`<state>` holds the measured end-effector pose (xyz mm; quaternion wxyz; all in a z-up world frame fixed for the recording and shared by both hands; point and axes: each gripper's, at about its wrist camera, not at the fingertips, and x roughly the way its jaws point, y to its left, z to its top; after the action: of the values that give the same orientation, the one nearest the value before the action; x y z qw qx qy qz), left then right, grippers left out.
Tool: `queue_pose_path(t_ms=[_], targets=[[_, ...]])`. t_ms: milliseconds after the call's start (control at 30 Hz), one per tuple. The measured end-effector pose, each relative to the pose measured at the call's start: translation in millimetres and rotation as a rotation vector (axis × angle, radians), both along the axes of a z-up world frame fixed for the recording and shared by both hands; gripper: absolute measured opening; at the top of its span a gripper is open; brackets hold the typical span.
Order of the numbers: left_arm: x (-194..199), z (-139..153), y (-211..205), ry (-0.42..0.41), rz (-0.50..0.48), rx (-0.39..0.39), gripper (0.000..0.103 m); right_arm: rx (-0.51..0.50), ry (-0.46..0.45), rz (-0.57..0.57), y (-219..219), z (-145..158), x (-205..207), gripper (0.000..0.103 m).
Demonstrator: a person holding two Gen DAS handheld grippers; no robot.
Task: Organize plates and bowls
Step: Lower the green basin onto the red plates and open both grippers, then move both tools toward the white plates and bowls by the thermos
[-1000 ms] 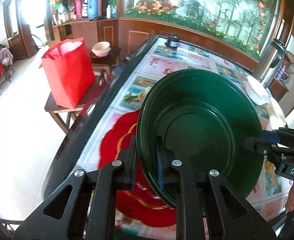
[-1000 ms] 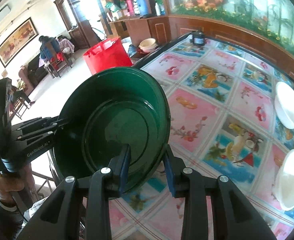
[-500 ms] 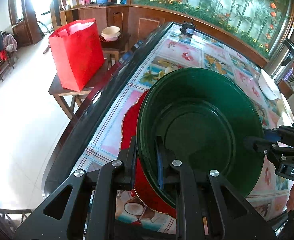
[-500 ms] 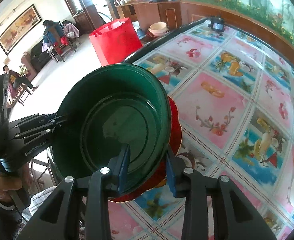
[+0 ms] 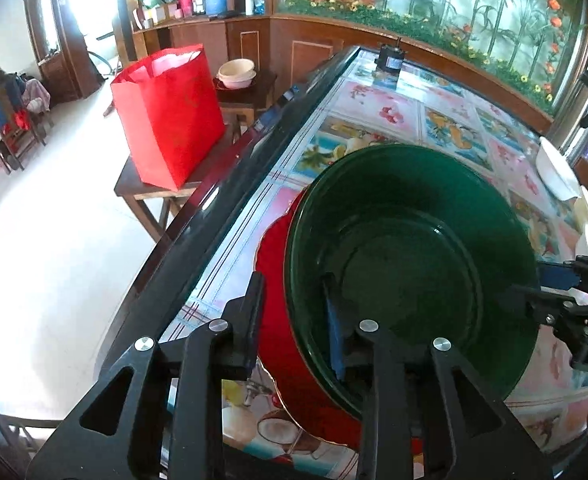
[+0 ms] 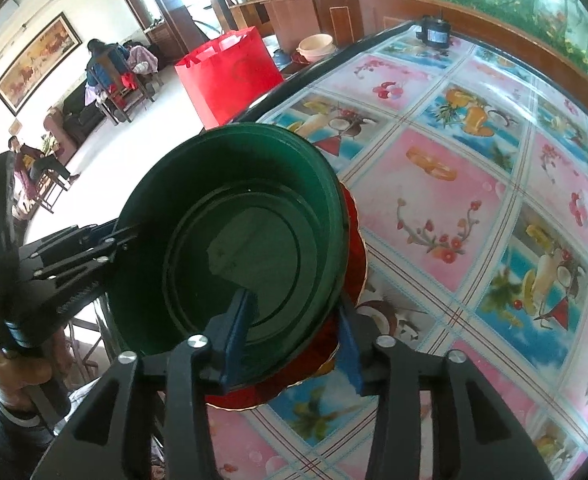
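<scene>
A dark green bowl [image 5: 410, 264] sits on a red scalloped plate [image 5: 294, 360] near the table's near-left edge; both also show in the right wrist view as the green bowl [image 6: 234, 240] and the red plate [image 6: 322, 364]. My left gripper [image 5: 294, 320] is open, its fingers standing apart on either side of the bowl's near rim. My right gripper [image 6: 294, 332] is open, its blue-padded fingers standing apart on either side of the opposite rim. Whether the pads touch the rim I cannot tell.
The table [image 6: 446, 184] has a glossy fruit-print cover. White dishes [image 5: 556, 168] lie at its far right edge. A small black device [image 5: 390, 58] stands at the far end. A red bag [image 5: 170, 116] and cream bowls [image 5: 236, 74] sit on low side tables left of it.
The green bowl has come down onto the red plate. Both grippers' fingers have spread apart from the bowl's rim.
</scene>
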<state>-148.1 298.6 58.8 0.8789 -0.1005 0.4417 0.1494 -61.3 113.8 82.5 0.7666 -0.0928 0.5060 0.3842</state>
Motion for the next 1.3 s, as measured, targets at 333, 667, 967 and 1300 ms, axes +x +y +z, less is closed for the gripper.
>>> queue_pose_path(t_ms=[333,667,967,1300], targets=[[-15.2,33.3,-5.4,-0.138,0.05,0.079,0.057,0.028,-0.011,-0.03,-22.9,10.6,-8.7,0.065],[-7.8,45.0,-40.0,-0.176,-0.015,0.08,0.057,0.063,-0.032,-0.06,-37.3,20.6,-14.3,0.072],[2.4,51.7,-79.0,-0.214,-0.069,0.07,0.057,0.082,-0.075,-0.138,-61.2,29.7,-15.7,0.079],[22.0,52.6,-138.9,-0.218,-0.176,0.018,0.057,0.074,-0.105,-0.251,-106.9,31.7,-16.9,0.08]])
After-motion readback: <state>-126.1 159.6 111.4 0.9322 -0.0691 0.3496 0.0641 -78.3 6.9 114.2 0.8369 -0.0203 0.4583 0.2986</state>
